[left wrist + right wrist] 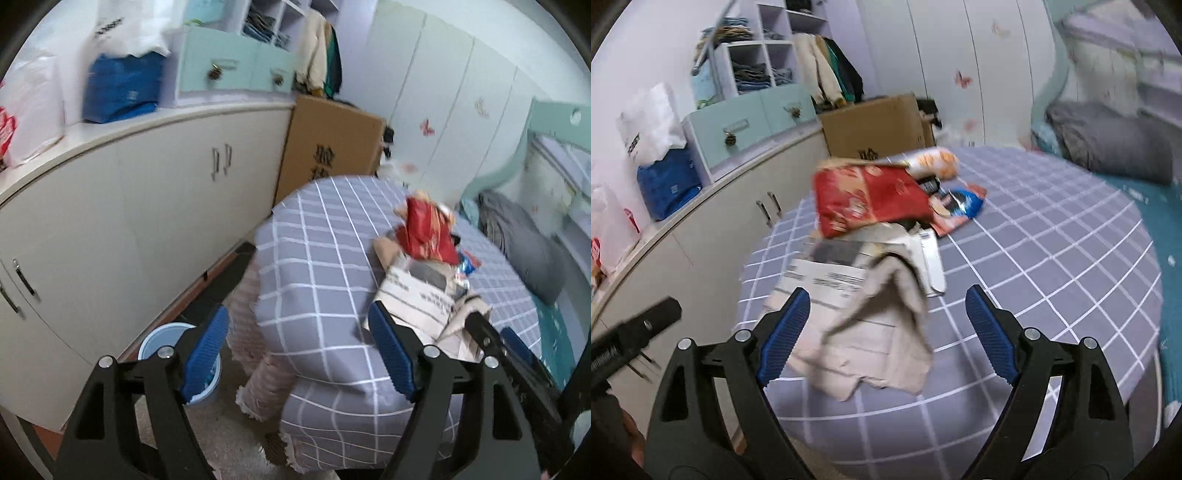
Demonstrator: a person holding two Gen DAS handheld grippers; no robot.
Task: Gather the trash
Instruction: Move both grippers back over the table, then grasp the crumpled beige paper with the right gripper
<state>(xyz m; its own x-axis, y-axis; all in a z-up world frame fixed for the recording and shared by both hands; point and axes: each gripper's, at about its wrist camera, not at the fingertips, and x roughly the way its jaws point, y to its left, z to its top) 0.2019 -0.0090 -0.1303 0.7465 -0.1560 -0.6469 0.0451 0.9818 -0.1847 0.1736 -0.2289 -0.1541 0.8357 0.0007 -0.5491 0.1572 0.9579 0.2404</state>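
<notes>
Trash pile (882, 236) on the bed (1052, 251), bin (173, 336) on the floor beside it (cabinets (129, 206) behind).

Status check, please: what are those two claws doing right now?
Left gripper open, empty. Right gripper open, near trash pile on bed. Bin on floor. Nothing blocking.

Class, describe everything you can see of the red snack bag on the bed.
The red snack bag is a crumpled, glossy foil or plastic packet, red with pale orange print too blurred to read. It lies tilted on top of the trash pile on the grey checked bedsheet, resting on printed papers and overlapping dark wrappers at its right edge. An orange-and-white packet sits just behind it. Neither gripper touches it. In the left wrist view it tops the same pile.
</notes>
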